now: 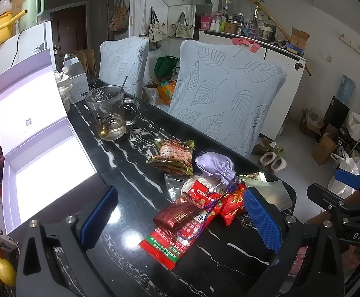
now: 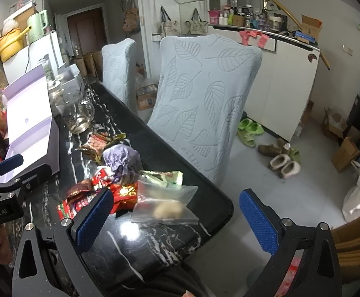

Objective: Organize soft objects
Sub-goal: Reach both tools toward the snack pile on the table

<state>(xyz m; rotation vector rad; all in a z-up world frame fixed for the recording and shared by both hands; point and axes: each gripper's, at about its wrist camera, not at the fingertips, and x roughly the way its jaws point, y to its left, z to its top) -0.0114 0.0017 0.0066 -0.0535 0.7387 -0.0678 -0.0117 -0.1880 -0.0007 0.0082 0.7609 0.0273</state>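
A pile of soft packets lies on the black marble table point(image 1: 130, 173). It holds a lilac satin pouch point(image 1: 214, 168), a green-gold snack pack point(image 1: 173, 156), red packets point(image 1: 187, 220) and a clear zip bag point(image 2: 165, 203). An open lilac gift box point(image 1: 48, 173) stands to the left of the pile. My left gripper point(image 1: 180, 220) is open, its blue pads either side of the red packets, above them. My right gripper point(image 2: 177, 220) is open near the table's corner, with the zip bag just ahead of it. The right gripper point(image 1: 348, 190) also shows at the right edge of the left wrist view.
A glass mug point(image 1: 109, 113) with a spoon stands behind the pile. Two chairs in pale blue leaf covers point(image 1: 224, 101) line the table's far side. Slippers point(image 2: 284, 164) and cardboard boxes point(image 2: 346, 153) litter the floor to the right. A lemon point(image 1: 5, 271) lies at lower left.
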